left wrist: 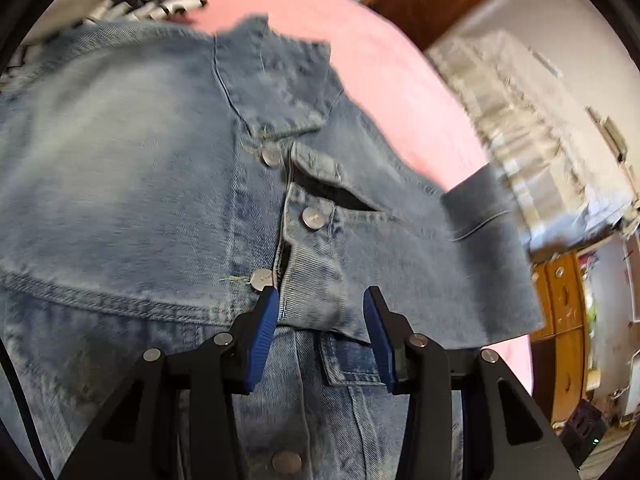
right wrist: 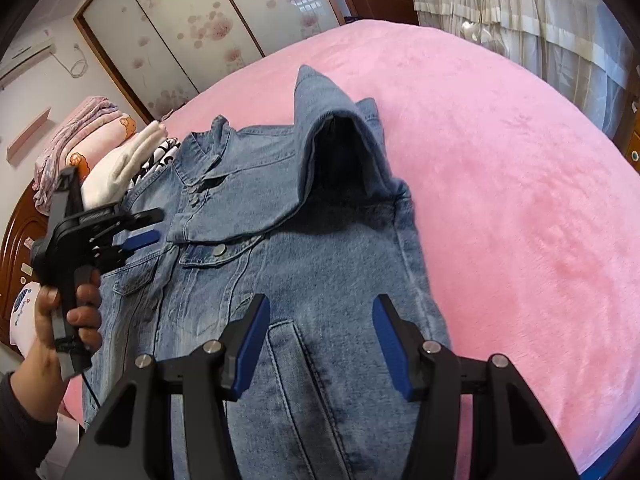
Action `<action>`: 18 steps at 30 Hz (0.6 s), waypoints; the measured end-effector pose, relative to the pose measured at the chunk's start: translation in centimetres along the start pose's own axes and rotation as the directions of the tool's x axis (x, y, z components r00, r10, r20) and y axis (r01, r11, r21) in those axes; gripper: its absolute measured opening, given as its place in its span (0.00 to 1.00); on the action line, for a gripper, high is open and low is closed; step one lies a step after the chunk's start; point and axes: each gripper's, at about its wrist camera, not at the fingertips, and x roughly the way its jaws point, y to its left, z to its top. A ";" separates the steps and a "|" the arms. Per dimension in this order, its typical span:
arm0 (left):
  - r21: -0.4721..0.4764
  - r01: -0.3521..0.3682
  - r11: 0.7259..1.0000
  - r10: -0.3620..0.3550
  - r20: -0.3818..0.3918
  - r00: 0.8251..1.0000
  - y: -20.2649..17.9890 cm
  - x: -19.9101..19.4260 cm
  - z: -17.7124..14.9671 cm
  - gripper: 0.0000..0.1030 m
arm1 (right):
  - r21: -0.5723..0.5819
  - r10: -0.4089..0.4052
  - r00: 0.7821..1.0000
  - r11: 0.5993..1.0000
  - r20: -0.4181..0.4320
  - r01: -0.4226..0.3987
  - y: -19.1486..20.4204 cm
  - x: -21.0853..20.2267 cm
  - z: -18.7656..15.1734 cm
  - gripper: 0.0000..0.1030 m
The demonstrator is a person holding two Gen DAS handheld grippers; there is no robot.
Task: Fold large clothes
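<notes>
Jacket (right wrist: 280, 280) | flat, lengthwise | collar likely toward far-left pillows (right wrist: 80, 148)

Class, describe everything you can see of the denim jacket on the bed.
The denim jacket is faded light-blue cotton-like twill with metal snap buttons, flap chest pockets and a welt pocket. It lies front up and buttoned on the pink blanket, one sleeve folded across its chest. Folded clothes touch its collar end. Neither tool grips it.
</notes>
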 end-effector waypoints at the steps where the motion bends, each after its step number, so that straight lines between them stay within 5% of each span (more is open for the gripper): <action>1: -0.003 -0.012 1.000 0.012 -0.011 1.000 -0.1 0.4 0.1 0.40 | 0.001 0.000 1.000 1.000 -0.003 0.000 0.0 0.1 0.0 0.52; 4: -0.037 0.009 0.999 -0.010 -0.022 1.000 0.5 1.2 0.3 0.42 | -0.003 -0.001 1.000 1.000 -0.007 0.001 0.2 0.4 0.0 0.52; 8: -0.065 0.093 0.994 -0.095 -0.023 0.995 1.2 1.5 0.3 0.62 | -0.007 -0.002 1.000 1.000 -0.020 0.002 0.3 0.8 -0.1 0.52; 11: -0.039 0.062 0.997 -0.063 -0.032 0.998 0.4 1.9 0.2 0.63 | 0.001 0.003 1.000 1.000 -0.029 -0.003 0.3 1.2 0.0 0.52; 13: 0.024 0.016 1.000 -0.015 -0.041 0.999 -1.0 2.3 0.3 0.30 | 0.009 0.009 1.000 1.000 -0.030 -0.009 0.4 1.4 0.0 0.52; 16: 0.052 -0.011 0.999 0.015 -0.081 0.997 -2.0 3.1 0.4 0.10 | 0.007 0.012 0.999 1.000 -0.031 -0.012 0.7 1.5 0.0 0.52; 18: 0.052 -0.026 0.998 0.030 -0.076 0.997 -2.6 3.0 0.6 0.09 | -0.002 0.005 1.000 1.000 -0.030 -0.005 1.0 1.5 0.0 0.52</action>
